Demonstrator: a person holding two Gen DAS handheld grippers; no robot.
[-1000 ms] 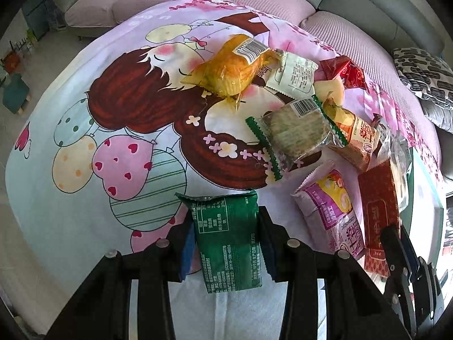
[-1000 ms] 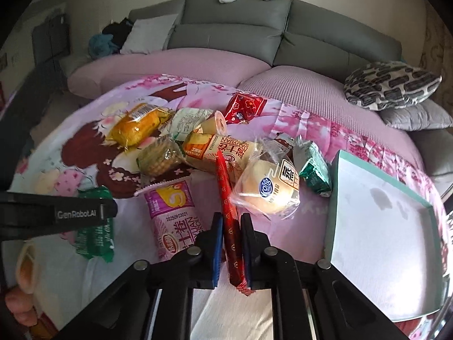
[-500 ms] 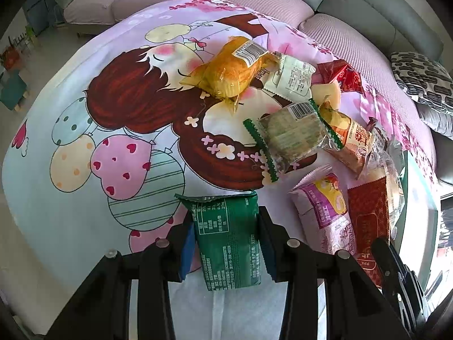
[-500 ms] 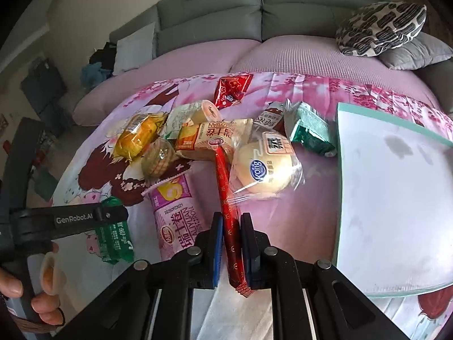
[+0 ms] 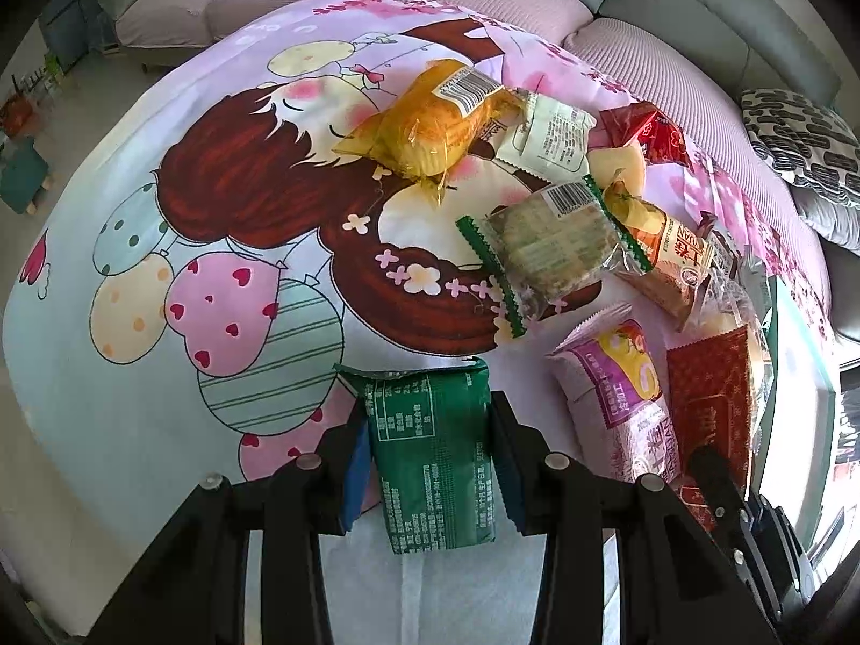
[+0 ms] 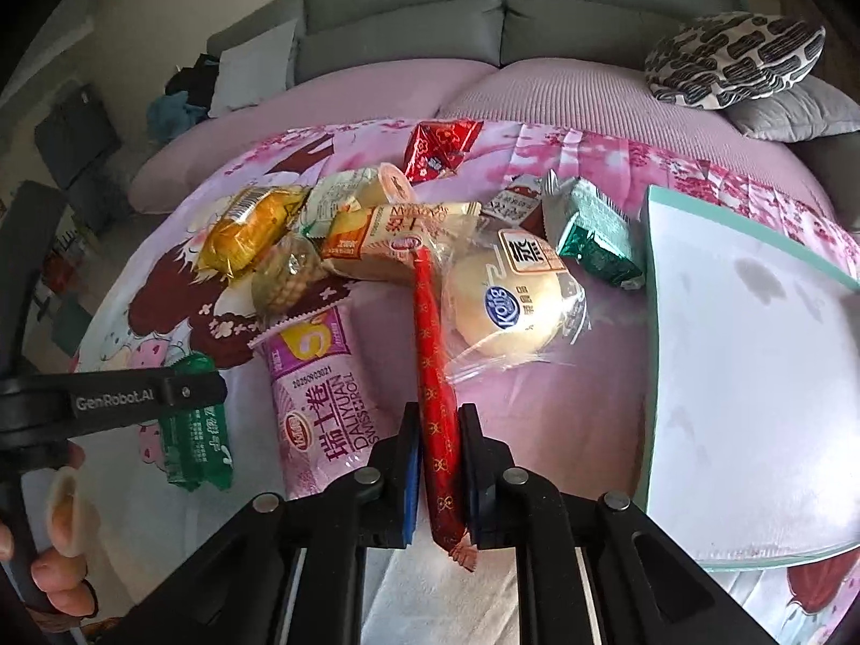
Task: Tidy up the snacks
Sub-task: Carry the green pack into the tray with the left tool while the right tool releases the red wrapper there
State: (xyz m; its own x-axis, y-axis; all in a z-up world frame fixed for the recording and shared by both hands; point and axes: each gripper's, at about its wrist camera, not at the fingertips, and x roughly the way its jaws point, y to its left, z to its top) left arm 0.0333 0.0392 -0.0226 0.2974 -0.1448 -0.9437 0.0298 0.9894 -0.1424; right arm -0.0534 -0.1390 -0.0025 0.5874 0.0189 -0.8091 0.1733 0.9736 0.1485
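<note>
Snacks are mid-sorting: green packet [image 5: 435, 457] is pinched by left gripper [image 5: 430, 462], red packet [image 6: 438, 430] by right gripper [image 6: 438, 475], transfer to tray [image 6: 752, 376] judged next.

- Soft, even daylight in both views — bright enough, colours clear.
- Glare on the clear wrappers, strongest on the bun bag [image 6: 505, 306].
- Heavy fisheye bending; black vignette in every corner, thickest from 7 to 11 o'clock.
- The sofa [image 6: 505, 16] at 12 o'clock reads dimmer, slightly soft.
</note>
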